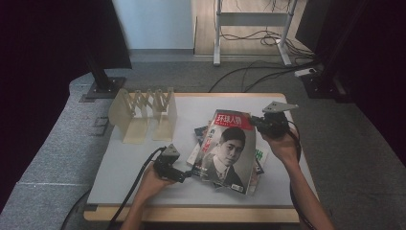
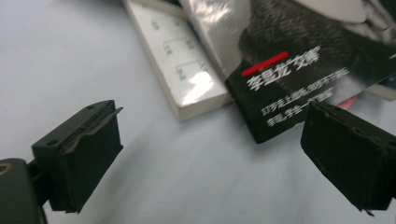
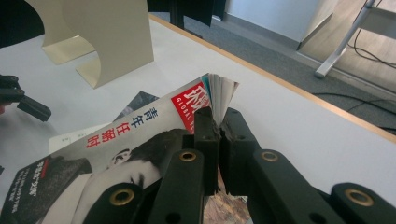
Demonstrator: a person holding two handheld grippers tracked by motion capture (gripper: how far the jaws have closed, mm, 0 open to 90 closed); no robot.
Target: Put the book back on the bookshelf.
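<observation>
Now right gripper (image 3: 218, 122) pinching glossy portrait-cover magazine (image 1: 230, 148) at its one o'clock corner, left gripper (image 2: 210, 154) jaws spreading wide, holding nothing.

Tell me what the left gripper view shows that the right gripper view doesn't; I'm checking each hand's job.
Left gripper view alone: the left gripper, jaws apart over bare table, and a white book under the magazine.
Right gripper view alone: the right gripper shut on the magazine's top corner, the beige rack, the floor.
Both: the magazine and the table.
</observation>
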